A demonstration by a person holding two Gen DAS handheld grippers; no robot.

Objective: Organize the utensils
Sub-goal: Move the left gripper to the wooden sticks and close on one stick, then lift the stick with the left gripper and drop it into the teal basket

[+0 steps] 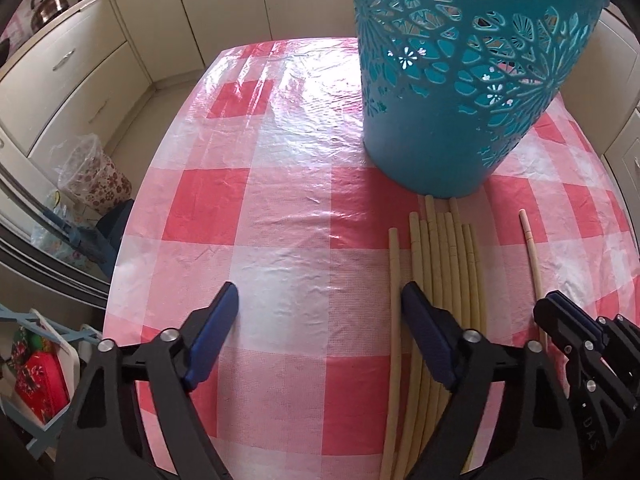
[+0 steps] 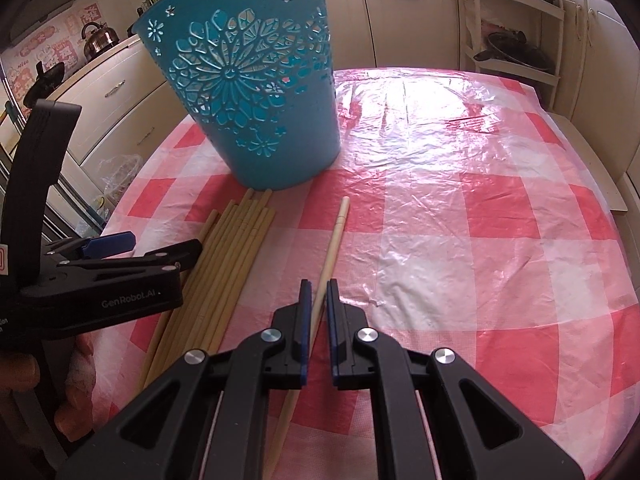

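- Left wrist view: the left gripper [image 1: 320, 312] stands with fingers [image 1: 212, 340] spread wide and nothing pressed between them, over the red-and-white checked plastic-covered tabletop [image 1: 248, 208]. A bundle of pale, thin wooden chopsticks [image 1: 448, 256] lies in the lower right of the frame, tips just beside the teal perforated plastic basket [image 1: 460, 80] at upper right; one stick runs just inside the right-hand finger.
- Right wrist view: the right gripper [image 2: 316, 300] is closed on a single pale wooden chopstick [image 2: 332, 248] lying apart from the bundle, at lower centre.
- Judgement: the sticks look light, stiff and smooth, so likely to roll or pivot; a mid-length grip seems steadiest.
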